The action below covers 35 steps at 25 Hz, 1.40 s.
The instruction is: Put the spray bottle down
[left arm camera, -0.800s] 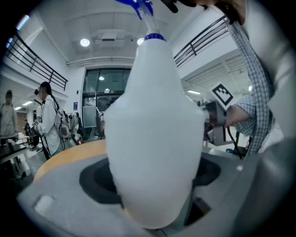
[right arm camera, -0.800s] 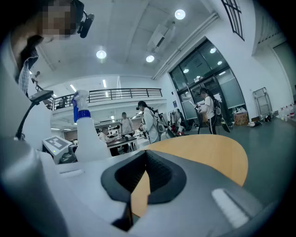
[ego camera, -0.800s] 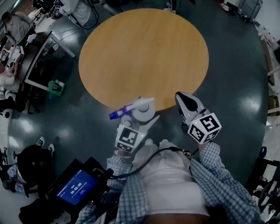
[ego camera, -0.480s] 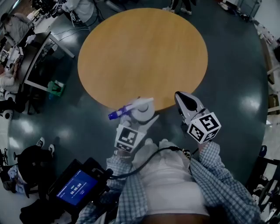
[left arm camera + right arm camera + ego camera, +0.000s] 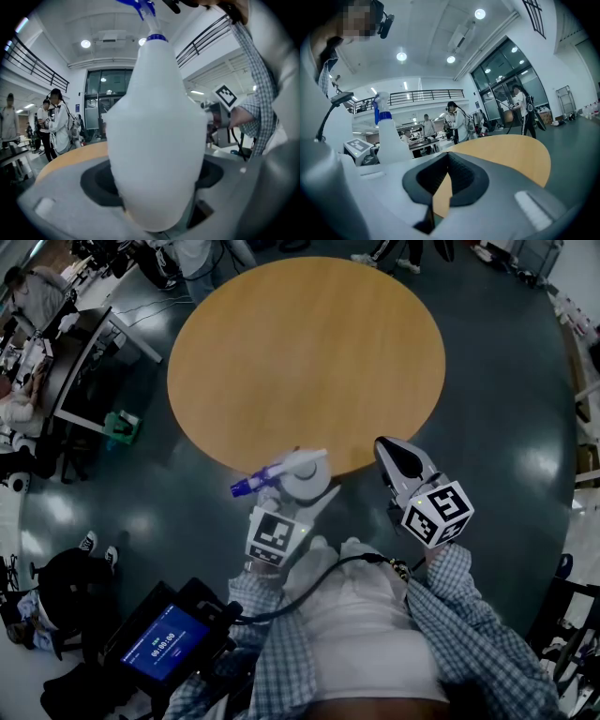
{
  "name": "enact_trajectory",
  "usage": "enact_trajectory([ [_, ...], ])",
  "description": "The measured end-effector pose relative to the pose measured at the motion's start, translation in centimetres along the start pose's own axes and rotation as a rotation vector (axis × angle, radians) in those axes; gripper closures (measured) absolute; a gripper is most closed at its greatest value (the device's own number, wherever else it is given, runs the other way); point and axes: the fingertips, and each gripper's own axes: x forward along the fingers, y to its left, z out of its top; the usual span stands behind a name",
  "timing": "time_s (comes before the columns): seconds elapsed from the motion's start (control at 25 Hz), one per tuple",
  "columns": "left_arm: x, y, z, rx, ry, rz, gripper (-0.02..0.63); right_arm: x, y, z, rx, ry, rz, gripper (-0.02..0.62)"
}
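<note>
A white spray bottle (image 5: 305, 476) with a blue nozzle hangs in the air just short of the near edge of the round wooden table (image 5: 305, 352). My left gripper (image 5: 300, 486) is shut on its wide body. In the left gripper view the spray bottle (image 5: 157, 140) stands upright between the jaws and fills most of the picture. My right gripper (image 5: 394, 456) hovers to the right of the bottle at the table's near edge, shut, with nothing in it. The right gripper view shows its pads (image 5: 461, 176) meeting at the tips, the spray bottle (image 5: 389, 138) to the left and the table (image 5: 511, 154) ahead.
A device with a blue screen (image 5: 164, 643) hangs at the lower left. Desks with seated people (image 5: 37, 343) stand at the far left, and a black bag (image 5: 61, 592) lies on the dark floor. More people stand beyond the table (image 5: 457, 122).
</note>
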Motion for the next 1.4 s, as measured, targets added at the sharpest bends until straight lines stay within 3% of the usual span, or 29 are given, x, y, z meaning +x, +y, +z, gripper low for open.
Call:
enact_trajectory([
  [0.36, 1.4, -1.4, -0.1, -0.007, 0.005, 0.040, 0.193, -2.7, -1.8, -0.2, 0.006, 0.006, 0.017, 0.592],
  [0.72, 2.7, 0.0, -0.2, -0.005, 0.000, 0.077, 0.193, -3.3, -3.4, -0.9, 0.007, 0.048, 0.023, 0.592],
  [0.96, 4.3, 6.8, -2.0, -0.018, -0.004, 0.058, 0.193, 3.8, -4.1, -1.0, 0.014, 0.060, -0.007, 0.592],
  [1.4, 7.3, 4.9, -0.6, -0.013, -0.045, -0.004, 0.193, 2.1, -5.6, 0.4, -0.008, 0.051, -0.042, 0.592],
])
